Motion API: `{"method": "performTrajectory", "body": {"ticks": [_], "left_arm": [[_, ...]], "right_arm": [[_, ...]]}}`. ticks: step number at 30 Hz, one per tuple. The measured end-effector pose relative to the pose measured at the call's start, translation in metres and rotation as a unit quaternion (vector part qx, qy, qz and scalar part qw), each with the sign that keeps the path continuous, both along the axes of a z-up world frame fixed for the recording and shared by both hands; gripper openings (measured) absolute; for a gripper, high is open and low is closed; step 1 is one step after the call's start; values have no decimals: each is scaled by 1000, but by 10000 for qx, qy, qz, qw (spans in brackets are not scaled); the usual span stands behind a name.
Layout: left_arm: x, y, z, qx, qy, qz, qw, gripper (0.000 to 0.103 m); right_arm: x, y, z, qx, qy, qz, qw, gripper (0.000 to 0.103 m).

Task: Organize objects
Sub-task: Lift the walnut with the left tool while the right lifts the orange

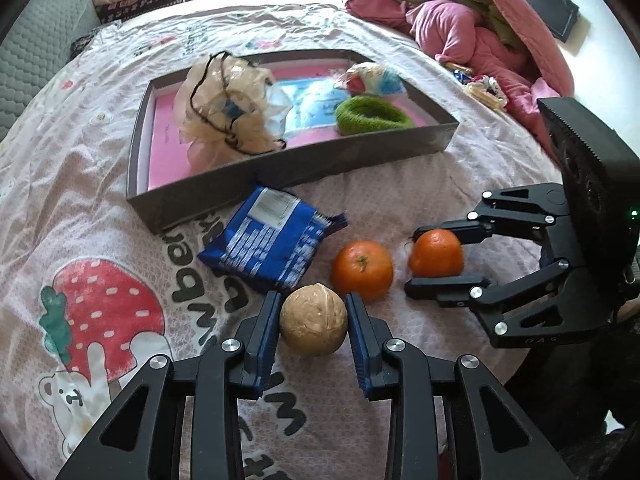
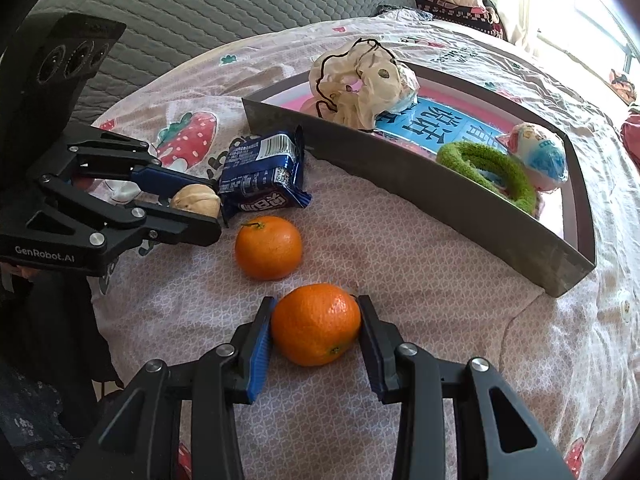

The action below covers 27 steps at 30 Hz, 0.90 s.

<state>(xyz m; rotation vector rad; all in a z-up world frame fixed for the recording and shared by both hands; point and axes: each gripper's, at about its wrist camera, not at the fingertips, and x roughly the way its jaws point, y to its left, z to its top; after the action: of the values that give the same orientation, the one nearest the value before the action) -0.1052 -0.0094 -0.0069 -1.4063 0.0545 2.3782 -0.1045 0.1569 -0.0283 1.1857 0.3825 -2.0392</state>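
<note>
In the left wrist view, a walnut (image 1: 313, 320) is seen lying on the bedspread (image 1: 100, 208) between the jaws of the left gripper (image 1: 313, 312), whose blue pads are closed against its two sides. The shell is judged hard, light and round, so a hold across the widest part, as is taken here, is thought least likely to let it roll out. Just beyond it a blue snack packet (image 1: 272, 248) lies flat; it is expected to be light, crinkly and slippery, best pinched by an edge. A loose mandarin (image 1: 363, 270) rests beside the walnut, apart from the second mandarin (image 1: 437, 253), which is clamped by the right gripper (image 1: 438, 254). Further back a shallow grey box (image 1: 288, 168) holds a crumpled bag (image 1: 228, 108), a green ring (image 1: 370, 114) and a small wrapped item (image 1: 374, 78).

In the right wrist view, the right gripper (image 2: 316, 322) is seen clenched on the held mandarin (image 2: 316, 324) at its middle, low over the bedspread (image 2: 400, 248). Its skin is judged soft and easily bruised, so only gentle pressure is called for. The loose mandarin (image 2: 268, 247) sits nearby, with the left gripper (image 2: 200, 204) closed on the walnut (image 2: 196, 200) beside the blue snack packet (image 2: 262, 172). The shallow grey box (image 2: 440, 196) stands close, presumably the destination.
</note>
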Motion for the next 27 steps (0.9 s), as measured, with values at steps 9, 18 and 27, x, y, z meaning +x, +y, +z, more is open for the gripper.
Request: {"method": "performTrajectory", "body": {"ticks": [9,18,27], "left_arm": [[-4,18,14,25,179,-121,9998,33],[-7,28,21,67,288,-164,9994,33],[-16,32,37,132,565,-32,9983,33]], "right_arm": [[-5,8,9,-183,-4,-143,9997,40],[-8,15,15,-300,24,-252,9992,40],[-17,24,31,-533,210,-499,9971,40]]}}
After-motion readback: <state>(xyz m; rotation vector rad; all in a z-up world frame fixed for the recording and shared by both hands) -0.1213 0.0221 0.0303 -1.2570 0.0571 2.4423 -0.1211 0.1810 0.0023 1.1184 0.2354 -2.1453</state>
